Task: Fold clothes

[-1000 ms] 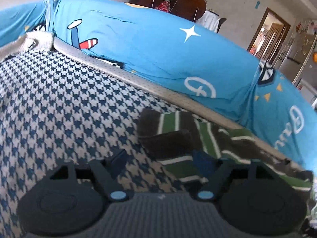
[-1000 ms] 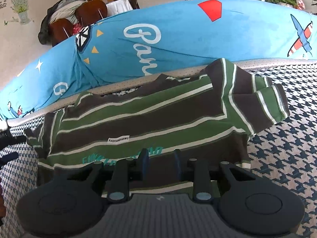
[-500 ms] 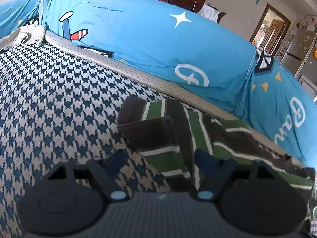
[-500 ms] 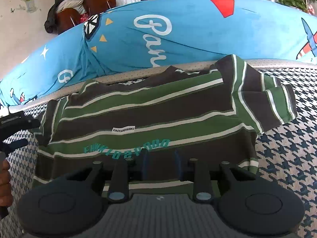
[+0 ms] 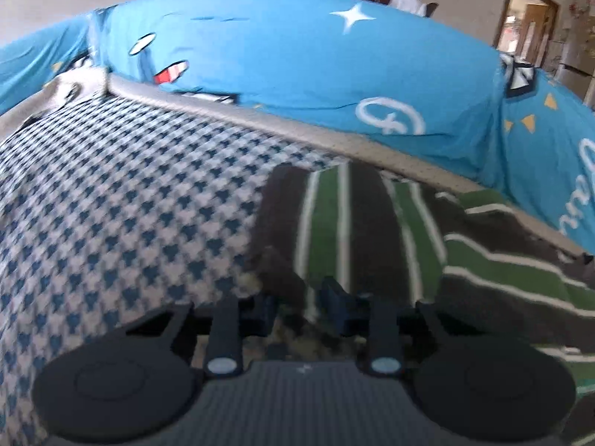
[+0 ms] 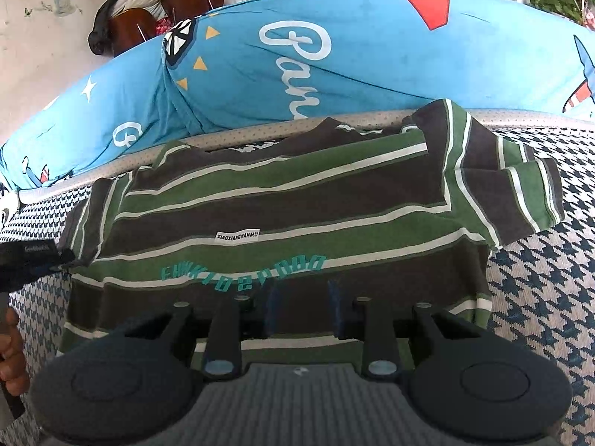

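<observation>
The left claw [image 5: 297, 303] has just been closing, and its two dark fingers [image 5: 264, 306] now pinch the brown edge of the shirt's sleeve [image 5: 327, 223], with a fold of cloth bunched between them. That sleeve, striped brown, green and white, lies on the houndstooth cover [image 5: 122, 215] and runs away from the claw toward the pale piped edge of the cushion. In the right wrist view the left claw shows at the far left, at the sleeve's end, with part of a hand [image 6: 11, 356] below it.

The right claw [image 6: 303, 310] sits at the shirt's near hem, its fingers [image 6: 270, 308] drawn close together with the brown cloth of the hem between them; whether they truly press on it cannot be told.

The shirt [image 6: 282, 204] lies spread flat on the houndstooth cover, collar away from the camera, a white label and teal lettering across its middle, the other sleeve [image 6: 513, 186] out to the right. Behind it rises a blue sheet [image 6: 334, 55] printed with white script, stars, triangles and a plane. Beyond that stand brown chairs [image 6: 186, 0] with a jacket draped over them.
</observation>
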